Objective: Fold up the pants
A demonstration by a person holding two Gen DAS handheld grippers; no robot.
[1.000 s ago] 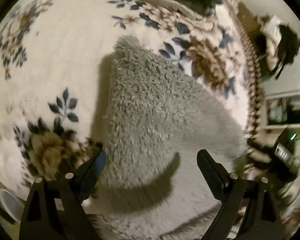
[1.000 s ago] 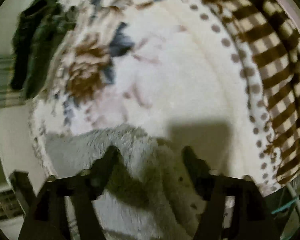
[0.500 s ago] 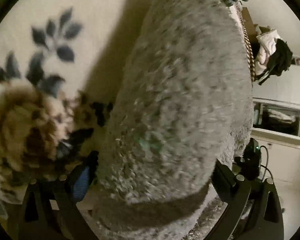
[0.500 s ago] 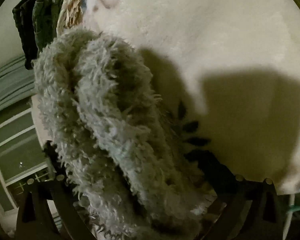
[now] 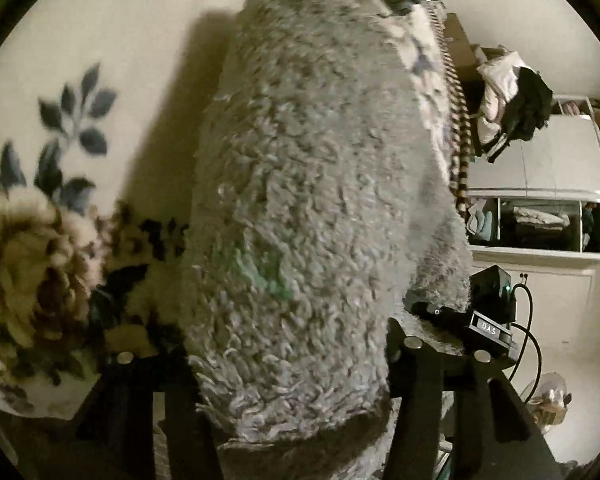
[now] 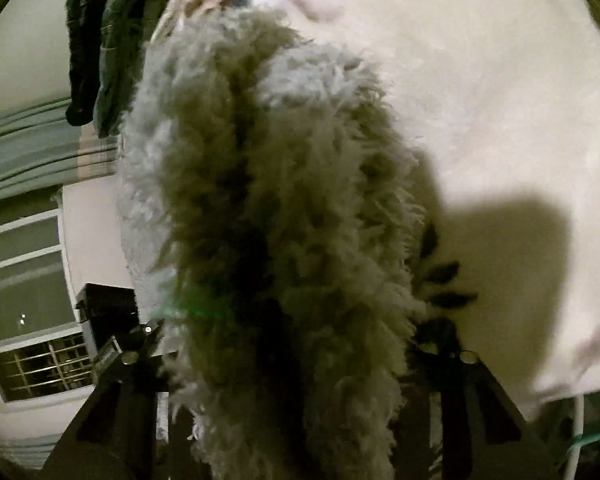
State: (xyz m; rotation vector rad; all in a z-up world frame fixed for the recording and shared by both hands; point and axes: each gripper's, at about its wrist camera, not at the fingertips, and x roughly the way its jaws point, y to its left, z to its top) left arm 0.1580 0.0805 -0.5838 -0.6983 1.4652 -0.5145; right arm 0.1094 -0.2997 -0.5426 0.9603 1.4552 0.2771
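The grey fleece pants (image 5: 320, 160) lie on a cream floral blanket (image 5: 100, 40) and fill the middle of both wrist views. My left gripper (image 5: 288, 360) is closing; a thick fold of fleece bulges between its jaws and hides the fingertips. In the right wrist view the shaggy edge of the pants (image 6: 260, 160) stands bunched in a ridge. My right gripper (image 6: 288, 352) is closing on that ridge, its fingertips buried in the pile. The fleece is squeezed between the jaws of both grippers.
The blanket (image 6: 480, 100) stretches away to the right of the pants. Dark clothes (image 6: 100, 48) hang at the far edge. A black device with a cable (image 5: 492, 304), a clothes pile (image 5: 512, 96) and shelves (image 5: 540, 224) stand beyond the bed. A window (image 6: 24, 280) is at left.
Both grippers came down onto the pants, and their wide-open jaws closed in around bunched fleece. The fleece, flat a second ago, now rises between the fingers.
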